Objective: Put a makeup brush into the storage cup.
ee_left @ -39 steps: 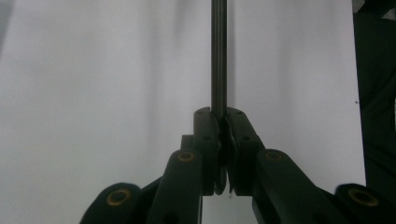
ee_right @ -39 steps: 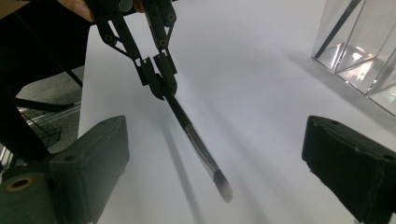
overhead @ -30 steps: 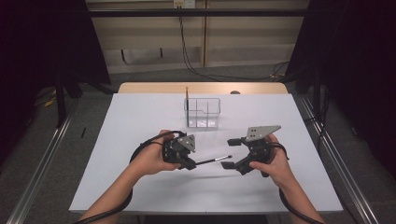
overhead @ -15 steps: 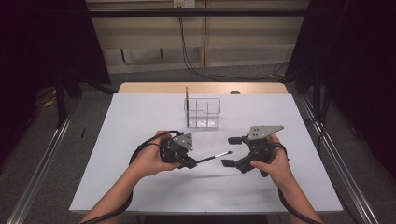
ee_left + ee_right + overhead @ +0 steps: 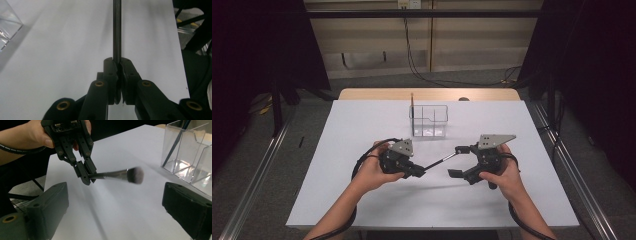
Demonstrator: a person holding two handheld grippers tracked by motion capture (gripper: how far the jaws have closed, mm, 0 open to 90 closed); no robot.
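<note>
White table point(image 5: 362, 200) bears a clear, seemingly acrylic organizer point(image 5: 429, 121).

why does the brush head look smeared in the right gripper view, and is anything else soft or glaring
Right gripper view: the makeup brush has a soft, blurred head, and the near right gripper fingers are out of focus; the clear organizer glints. Left gripper view: the left gripper fingers are dark against the bright table. High view: the surroundings fall into darkness.

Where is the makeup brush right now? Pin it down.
The makeup brush is off the table, clamped by its handle in the left gripper. In the high view its bristle end points toward the open right gripper, in front of the clear organizer.
</note>
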